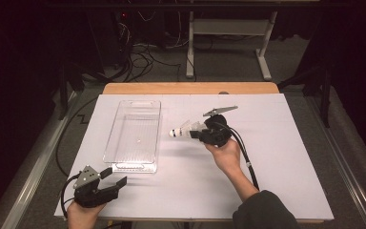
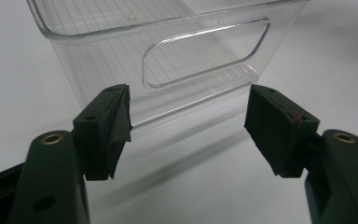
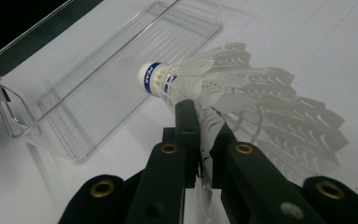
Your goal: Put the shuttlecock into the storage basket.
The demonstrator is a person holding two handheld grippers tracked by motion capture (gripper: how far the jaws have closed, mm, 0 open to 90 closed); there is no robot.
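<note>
Left claw [image 1: 116, 177]: lower left of the high view, low over the worktop [image 1: 286, 157], jaws wide apart and holding nothing; in its own view [image 2: 189, 128] it faces the bin's near end wall, just short of it
Bin [image 1: 134, 136]: clear plastic, long and open-topped, left of centre in the high view, nothing seen inside; a cut-out handle [image 2: 205, 53] sits in the near end wall
Right claw [image 1: 196, 133]: centre of the high view, jaws clamped on the shuttle's feather skirt [image 3: 205, 144], pointing toward the bin
Shuttle [image 1: 180, 130]: held just off the bin's right long side, apparently clear of the worktop; white cork nose with a blue band [image 3: 150, 77] leads toward the bin [image 3: 98, 84]
Handling, as I judge it: very light, feathers thin and easily crushed or bent, so a gentle pinch only; the cork nose is the firmer place to hold
In the way: the bin's right wall stands between shuttle and bin floor; the shuttle would need to go over the rim
Far: floor with cables [image 1: 143, 57] and a white stand [image 1: 228, 43] at the upper frame, well apart
</note>
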